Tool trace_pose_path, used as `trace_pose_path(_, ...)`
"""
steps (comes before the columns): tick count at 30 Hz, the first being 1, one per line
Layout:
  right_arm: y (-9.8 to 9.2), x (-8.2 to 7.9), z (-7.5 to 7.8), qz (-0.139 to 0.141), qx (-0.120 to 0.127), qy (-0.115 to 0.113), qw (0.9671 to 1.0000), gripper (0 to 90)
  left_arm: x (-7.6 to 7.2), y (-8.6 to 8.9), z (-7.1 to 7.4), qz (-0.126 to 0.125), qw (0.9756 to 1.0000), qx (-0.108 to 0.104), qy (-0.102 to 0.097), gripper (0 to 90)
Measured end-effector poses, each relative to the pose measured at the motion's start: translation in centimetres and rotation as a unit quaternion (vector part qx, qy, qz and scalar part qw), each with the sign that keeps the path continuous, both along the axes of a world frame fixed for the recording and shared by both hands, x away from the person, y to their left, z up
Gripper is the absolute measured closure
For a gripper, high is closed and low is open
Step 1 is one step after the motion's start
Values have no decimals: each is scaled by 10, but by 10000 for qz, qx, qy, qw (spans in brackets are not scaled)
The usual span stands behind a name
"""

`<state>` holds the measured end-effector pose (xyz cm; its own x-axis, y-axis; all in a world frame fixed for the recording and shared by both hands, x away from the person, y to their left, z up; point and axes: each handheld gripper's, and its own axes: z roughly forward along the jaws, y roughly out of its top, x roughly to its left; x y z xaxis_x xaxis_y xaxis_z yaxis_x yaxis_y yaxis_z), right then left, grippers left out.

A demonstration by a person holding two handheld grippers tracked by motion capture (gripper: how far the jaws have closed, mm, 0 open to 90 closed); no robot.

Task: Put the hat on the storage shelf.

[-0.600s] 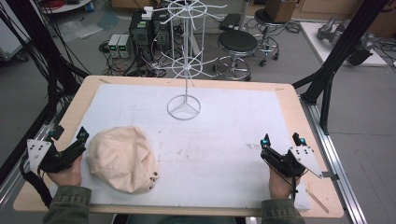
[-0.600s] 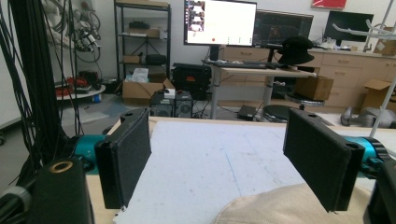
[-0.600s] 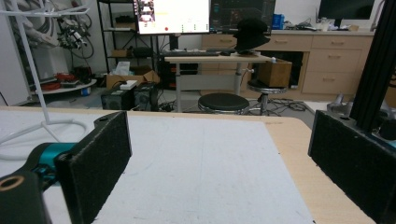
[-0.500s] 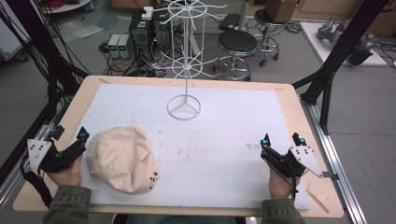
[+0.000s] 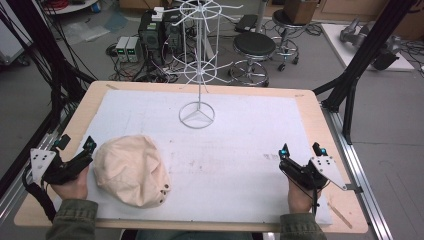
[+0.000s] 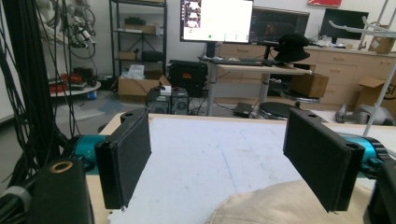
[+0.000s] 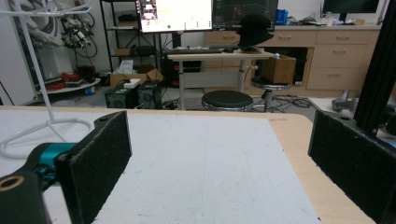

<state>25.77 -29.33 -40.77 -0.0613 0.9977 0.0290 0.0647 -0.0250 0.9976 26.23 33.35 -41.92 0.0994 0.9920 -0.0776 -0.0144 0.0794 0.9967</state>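
A person sits at a wooden table [image 5: 310, 107] covered by a white mat [image 5: 235, 150], holding a two-jaw gripper in each hand. A cream-coloured cap [image 5: 132, 170] lies crown-up on the mat, near the person's left side.

The left gripper [image 5: 75, 146] rests just beside the cap, on its outer side, jaws wide apart and gripping nothing; in the left gripper view the cap's cloth [image 6: 280, 205] sits low between the open pads without touching them. The right gripper [image 5: 300, 150] sits well apart from the cap, across the mat, also open and empty.

A white wire display rack [image 5: 198, 60] stands beyond the cap, toward the table's far edge.

Likely risks: the cap is soft and domed, so the jaws could pinch only a loose fold and let it slip, or nudge it across the mat. Carried toward the rack, a swinging cap or gripper might knock the light wire stand over.
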Motion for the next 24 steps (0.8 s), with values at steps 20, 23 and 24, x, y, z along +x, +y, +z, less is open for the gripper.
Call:
trace_pose_path(20, 0, 3, -2, 87, 99, 125, 9998, 50, 12, 0, 12, -556, 9983, 26, 193, 236)
trace_pose_path(23, 0, 4, -2, 112, 120, 131, 9998, 49, 14, -1, 19, -689, 9974, 117, 189, 236)
trace_pose_path(24, 0, 4, -2, 112, 120, 131, 9998, 49, 14, -1, 19, -689, 9974, 117, 189, 236)
